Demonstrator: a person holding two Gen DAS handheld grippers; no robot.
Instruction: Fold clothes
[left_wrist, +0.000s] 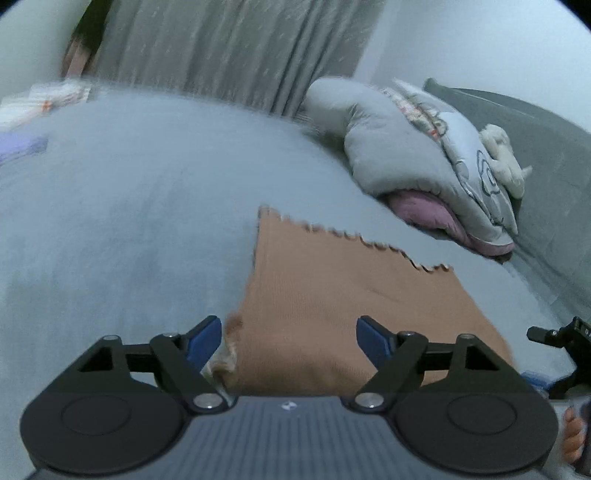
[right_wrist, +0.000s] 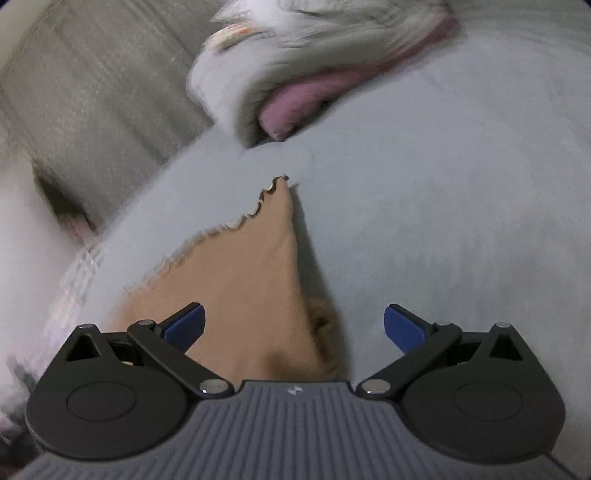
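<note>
Our tan knit garment (left_wrist: 332, 302) lies flat on the grey bed (left_wrist: 129, 221), scalloped hem away from us, its sides straight — it may already be folded over, though we cannot tell how many layers. Left gripper (left_wrist: 289, 339) and right gripper (right_wrist: 293, 328) hover over its near edge, jaws apart, holding nothing.

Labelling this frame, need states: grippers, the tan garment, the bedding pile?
left gripper: open, holds nothing, above the garment
right gripper: open, holds nothing
tan knit garment: flat on the bed, scalloped hem at far edge
grey quilt: bunched over a pink pillow
</note>
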